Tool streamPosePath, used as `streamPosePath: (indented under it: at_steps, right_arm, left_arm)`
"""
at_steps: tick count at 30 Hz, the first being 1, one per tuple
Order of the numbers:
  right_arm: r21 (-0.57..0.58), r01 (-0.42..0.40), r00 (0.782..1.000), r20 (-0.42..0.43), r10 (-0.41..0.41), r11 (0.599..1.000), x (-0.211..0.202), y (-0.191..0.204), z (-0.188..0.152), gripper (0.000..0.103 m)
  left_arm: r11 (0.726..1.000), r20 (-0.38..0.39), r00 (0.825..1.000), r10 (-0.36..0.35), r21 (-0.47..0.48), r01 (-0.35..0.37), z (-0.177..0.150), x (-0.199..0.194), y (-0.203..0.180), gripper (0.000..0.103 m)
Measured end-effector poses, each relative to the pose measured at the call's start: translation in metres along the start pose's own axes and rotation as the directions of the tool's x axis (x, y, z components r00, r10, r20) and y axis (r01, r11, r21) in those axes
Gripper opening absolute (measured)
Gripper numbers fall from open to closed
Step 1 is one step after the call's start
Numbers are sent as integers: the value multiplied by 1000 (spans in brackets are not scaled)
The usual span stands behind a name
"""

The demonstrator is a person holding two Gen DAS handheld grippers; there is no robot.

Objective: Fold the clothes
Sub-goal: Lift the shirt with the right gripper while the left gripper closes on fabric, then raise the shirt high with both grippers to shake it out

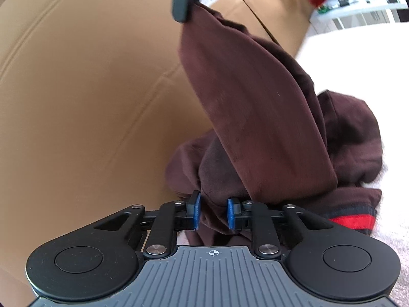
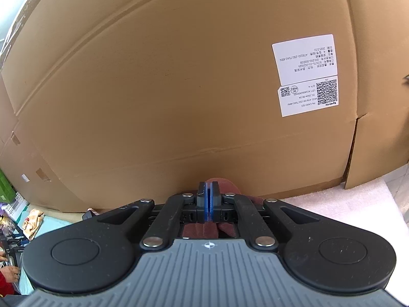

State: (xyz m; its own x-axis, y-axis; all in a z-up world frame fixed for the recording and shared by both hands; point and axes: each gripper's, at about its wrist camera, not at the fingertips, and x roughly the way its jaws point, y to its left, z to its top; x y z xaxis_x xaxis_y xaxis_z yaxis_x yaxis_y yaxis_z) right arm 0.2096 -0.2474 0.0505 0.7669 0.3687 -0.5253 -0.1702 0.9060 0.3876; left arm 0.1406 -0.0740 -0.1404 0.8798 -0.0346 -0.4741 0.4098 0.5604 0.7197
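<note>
In the left wrist view, a dark brown garment (image 1: 255,117) is heaped on a white fluffy cover (image 1: 358,46), close to the edge where a big cardboard box (image 1: 89,76) stands. A fold of the cloth is pinched between the blue pads (image 1: 196,211) of the left gripper (image 1: 214,212). One end of the garment is held up high by the right gripper (image 1: 182,2).

In the right wrist view, the right gripper (image 2: 207,202) is pressed together on a bit of the brown garment (image 2: 225,183). The cardboard box (image 2: 166,89) with white labels (image 2: 306,74) is seen in front. The white cover (image 2: 358,204) is seen at the right.
</note>
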Motion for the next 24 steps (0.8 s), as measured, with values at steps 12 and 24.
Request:
streamPosePath:
  at_steps: [12,24]
  right_arm:
    - [-16,-16,1000,-11,16,1000,9,6,23,2]
    - [-53,111,989,-87,-116,992,35,-21,19,49]
  left_arm:
    - [758,40,979,-198,-628,179,-16,3,120,7]
    - [666,-43,958,-284,-728,165,-47,38,131,8]
